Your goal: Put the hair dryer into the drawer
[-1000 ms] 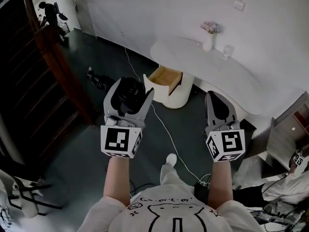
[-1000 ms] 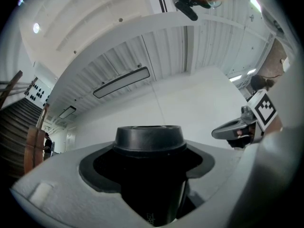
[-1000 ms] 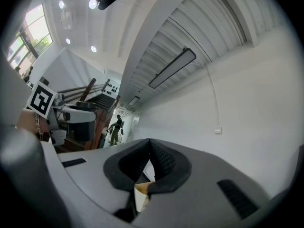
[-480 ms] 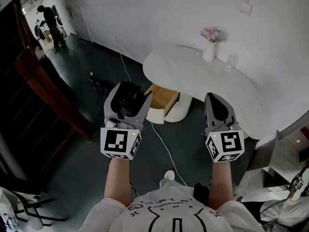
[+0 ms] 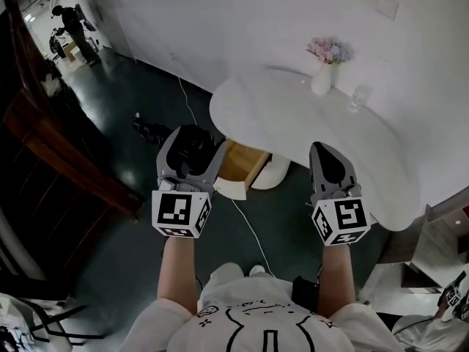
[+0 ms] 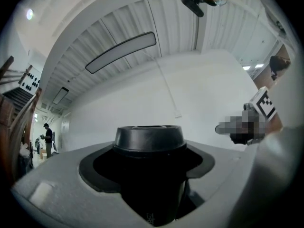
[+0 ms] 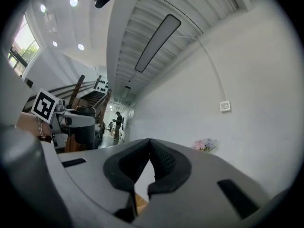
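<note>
**Black hair dryer (image 5: 192,139) gripped, wooden drawer (image 5: 242,164) open**

The left gripper (image 5: 193,149) has its jaws clamped on the dryer's dark barrel, carried in the air above the floor. From the head view it sits just left of the pulled-out drawer under the white worktop (image 5: 293,119). The right gripper (image 5: 323,149) is alongside, jaws pressed together, nothing between them. A vase (image 5: 322,81) and a glass (image 5: 357,98) stand on the worktop.

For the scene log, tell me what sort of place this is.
Probably a staged room in a larger hall, not a lived-in home: a white curved table with a flower vase and an open wooden drawer beneath, a dark staircase alongside, loose cables on the floor.
</note>
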`<state>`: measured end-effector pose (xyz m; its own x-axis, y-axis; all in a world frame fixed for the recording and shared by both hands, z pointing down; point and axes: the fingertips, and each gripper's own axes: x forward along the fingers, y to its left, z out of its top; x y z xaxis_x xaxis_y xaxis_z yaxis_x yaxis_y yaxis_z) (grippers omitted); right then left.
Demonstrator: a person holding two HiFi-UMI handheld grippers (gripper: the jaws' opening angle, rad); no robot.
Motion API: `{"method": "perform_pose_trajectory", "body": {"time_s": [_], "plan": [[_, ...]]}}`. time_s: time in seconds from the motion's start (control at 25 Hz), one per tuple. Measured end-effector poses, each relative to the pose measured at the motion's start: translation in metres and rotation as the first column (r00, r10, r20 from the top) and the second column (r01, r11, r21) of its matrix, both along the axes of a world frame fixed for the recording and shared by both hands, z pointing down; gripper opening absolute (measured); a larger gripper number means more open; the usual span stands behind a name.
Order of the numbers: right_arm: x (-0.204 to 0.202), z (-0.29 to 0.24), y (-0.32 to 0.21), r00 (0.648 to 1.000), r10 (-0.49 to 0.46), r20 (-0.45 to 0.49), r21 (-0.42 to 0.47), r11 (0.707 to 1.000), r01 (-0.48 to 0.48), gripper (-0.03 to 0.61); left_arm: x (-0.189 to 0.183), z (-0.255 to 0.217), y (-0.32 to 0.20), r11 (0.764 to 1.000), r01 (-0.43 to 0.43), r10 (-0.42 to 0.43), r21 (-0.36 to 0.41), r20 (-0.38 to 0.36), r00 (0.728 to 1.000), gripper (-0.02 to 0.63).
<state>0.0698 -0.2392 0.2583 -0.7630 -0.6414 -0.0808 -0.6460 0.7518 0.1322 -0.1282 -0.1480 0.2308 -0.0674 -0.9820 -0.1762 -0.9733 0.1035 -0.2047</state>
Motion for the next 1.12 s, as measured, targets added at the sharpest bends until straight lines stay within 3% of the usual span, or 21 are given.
{"method": "perform_pose_trajectory", "body": {"time_s": [0.32, 0.72, 1.12], "plan": [[-0.025, 0.032, -0.035, 0.999, 0.019, -0.049, -0.07, 0.997, -0.022, 0.002, -0.019, 0.055, -0.047, 0.991, -0.054, 0.05, -0.125, -0.036, 0.998, 0.356], [-0.087, 0.084, -0.061, 0.991, 0.066, -0.113, -0.181, 0.98, -0.086, 0.002, -0.056, 0.142, -0.094, 0.94, -0.189, 0.162, -0.283, -0.116, 0.98, 0.356], [-0.133, 0.127, -0.075, 0.969, 0.143, -0.2, -0.26, 0.946, -0.193, 0.002, -0.09, 0.231, -0.135, 0.844, -0.334, 0.267, -0.42, -0.211, 0.94, 0.356]]}}
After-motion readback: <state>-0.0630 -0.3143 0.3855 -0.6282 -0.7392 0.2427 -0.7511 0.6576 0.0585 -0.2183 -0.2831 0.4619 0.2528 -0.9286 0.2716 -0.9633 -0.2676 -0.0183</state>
